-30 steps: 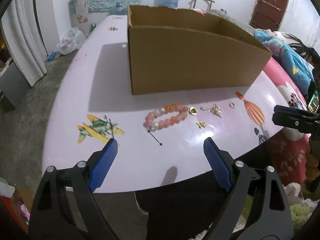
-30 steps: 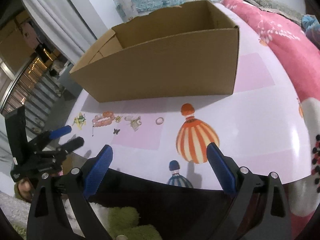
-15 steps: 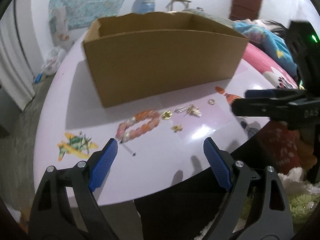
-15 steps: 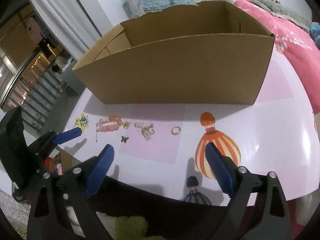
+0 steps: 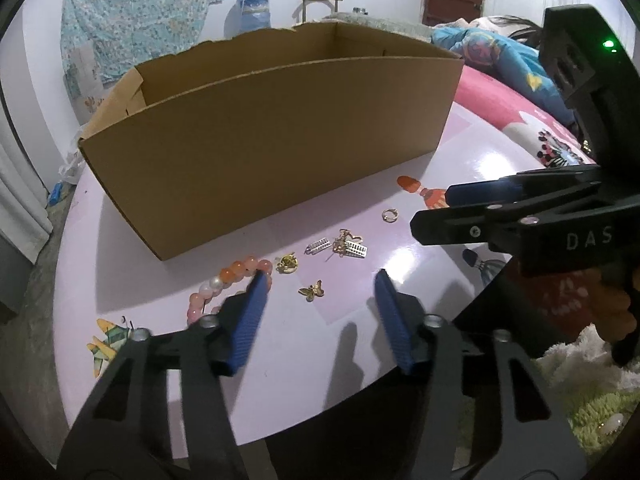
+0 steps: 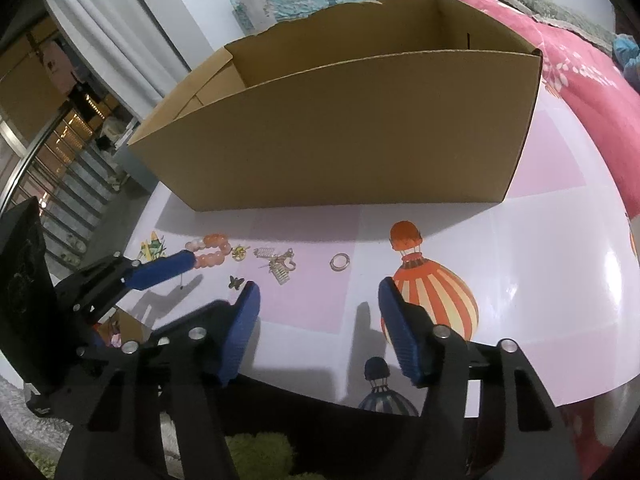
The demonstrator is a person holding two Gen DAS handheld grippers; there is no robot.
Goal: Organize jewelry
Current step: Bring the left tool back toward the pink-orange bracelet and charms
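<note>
Jewelry lies in a row on the pink table in front of an open cardboard box [image 5: 272, 152]: a pink bead bracelet [image 5: 224, 280], a round gold charm [image 5: 287, 264], a gold butterfly [image 5: 313, 290], a heap of clips and pendants [image 5: 344, 246] and a ring [image 5: 389, 215]. My left gripper [image 5: 320, 312] is open, low over the table edge, with the butterfly between its fingers and one finger over the bracelet. My right gripper [image 6: 318, 320] is open near the front edge, just short of the ring [image 6: 340, 261] and the heap [image 6: 278, 264].
The box [image 6: 352, 136] stands close behind the jewelry. The table [image 6: 540, 280] has balloon and plane stickers. A pink bed [image 6: 592, 72] lies to the right. A green rug [image 5: 592, 412] lies below the table edge. The right gripper [image 5: 500, 208] shows in the left view.
Both grippers have moved in toward the jewelry and the box. The left one now reaches over the bracelet and butterfly. Both jaws have narrowed a little but stay open.
</note>
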